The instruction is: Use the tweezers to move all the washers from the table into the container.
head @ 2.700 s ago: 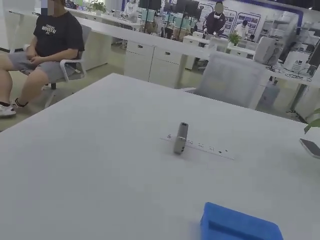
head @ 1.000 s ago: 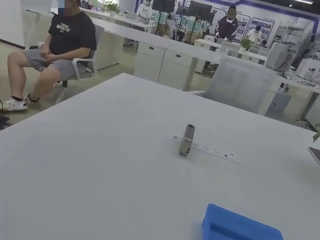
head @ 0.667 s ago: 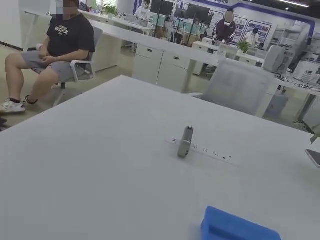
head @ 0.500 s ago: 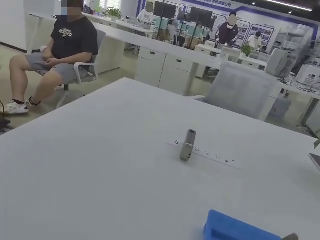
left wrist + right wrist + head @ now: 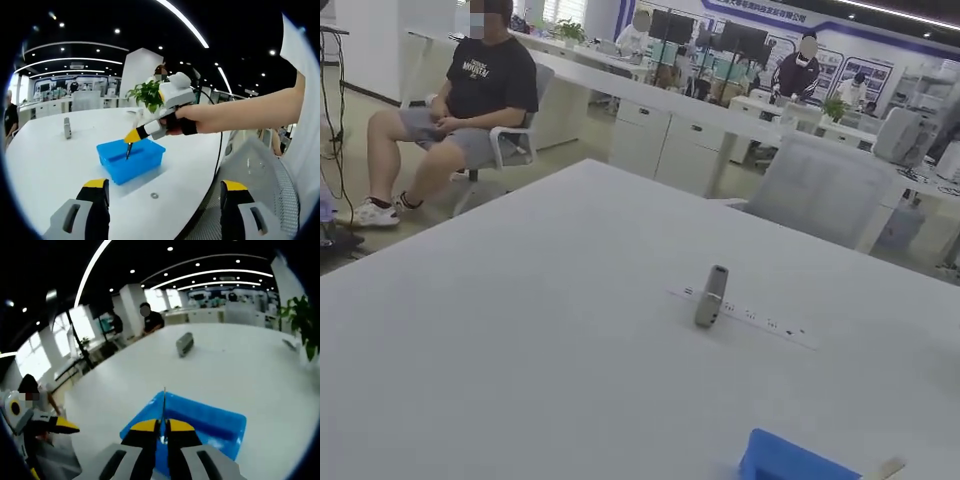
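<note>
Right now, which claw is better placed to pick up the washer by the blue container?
Right. The right claw is shut on the tweezers, tips over the blue container, near the washer. The left claw is open, empty.

A wide white table [image 5: 520, 330] carries a small grey block [image 5: 711, 296] right of centre in the head view, near the left end of a thin white strip [image 5: 760, 322], a blue container [image 5: 790, 465] at the bottom right edge, and, in the left gripper view, one washer [image 5: 154, 195] just below that container.
</note>
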Motion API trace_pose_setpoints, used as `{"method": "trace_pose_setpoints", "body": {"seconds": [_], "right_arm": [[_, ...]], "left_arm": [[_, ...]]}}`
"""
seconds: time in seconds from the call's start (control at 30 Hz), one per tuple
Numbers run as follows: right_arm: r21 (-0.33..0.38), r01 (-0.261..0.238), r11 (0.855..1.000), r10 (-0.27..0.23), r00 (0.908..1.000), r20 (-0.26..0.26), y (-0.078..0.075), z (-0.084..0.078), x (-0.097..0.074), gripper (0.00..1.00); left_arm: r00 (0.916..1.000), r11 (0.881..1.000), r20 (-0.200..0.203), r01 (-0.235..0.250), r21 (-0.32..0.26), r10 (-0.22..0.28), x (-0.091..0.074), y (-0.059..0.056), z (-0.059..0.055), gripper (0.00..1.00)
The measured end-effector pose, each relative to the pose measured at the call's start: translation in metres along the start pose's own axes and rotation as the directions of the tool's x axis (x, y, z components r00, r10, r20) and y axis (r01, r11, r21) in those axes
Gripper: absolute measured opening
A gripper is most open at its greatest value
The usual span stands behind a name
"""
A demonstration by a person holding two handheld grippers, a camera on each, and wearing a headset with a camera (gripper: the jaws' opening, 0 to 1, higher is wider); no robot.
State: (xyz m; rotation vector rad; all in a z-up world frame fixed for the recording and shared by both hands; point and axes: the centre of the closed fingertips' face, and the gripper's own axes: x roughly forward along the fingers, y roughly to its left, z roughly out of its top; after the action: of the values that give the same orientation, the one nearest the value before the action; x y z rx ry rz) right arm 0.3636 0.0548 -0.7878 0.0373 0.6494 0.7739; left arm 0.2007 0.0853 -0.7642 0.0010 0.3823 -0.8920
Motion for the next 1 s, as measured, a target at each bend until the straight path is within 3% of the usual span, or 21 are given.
{"method": "trace_pose_setpoints", "body": {"seconds": [0.17, 0.3, 0.53, 0.83, 1.0], "right_arm": [[0.027, 0.0, 1.0, 0.0, 0.9996, -0.03, 0.0, -0.008, 0.012, 0.03], [-0.001, 0.007, 1.0, -0.007, 0.9983, -0.058, 0.005, -0.012, 0.015, 0.03], [-0.029, 0.038, 0.999, -0.041, 0.9949, -0.093, -0.006, -0.021, 0.018, 0.04], [-0.051, 0.012, 0.999, -0.015, 0.998, -0.061, 0.001, -0.02, 0.018, 0.04], [-0.038, 0.009, 0.999, -0.01, 0.9998, -0.019, 0.004, -0.011, 0.008, 0.04]], "left_arm": [[1.0, 1.0, -0.004, 0.004, 0.003, -0.004, 0.0, -0.001, -0.001, 0.93], [0.9999, 1.0, -0.004, 0.009, -0.002, -0.009, 0.0, -0.001, -0.001, 0.92], [0.9999, 1.0, -0.007, 0.011, -0.001, -0.012, 0.001, -0.001, -0.002, 0.92], [0.9998, 1.0, -0.012, 0.013, -0.004, -0.013, 0.001, -0.001, -0.003, 0.91], [0.9995, 1.0, -0.018, 0.025, -0.005, -0.025, 0.002, -0.004, -0.004, 0.91]]}}
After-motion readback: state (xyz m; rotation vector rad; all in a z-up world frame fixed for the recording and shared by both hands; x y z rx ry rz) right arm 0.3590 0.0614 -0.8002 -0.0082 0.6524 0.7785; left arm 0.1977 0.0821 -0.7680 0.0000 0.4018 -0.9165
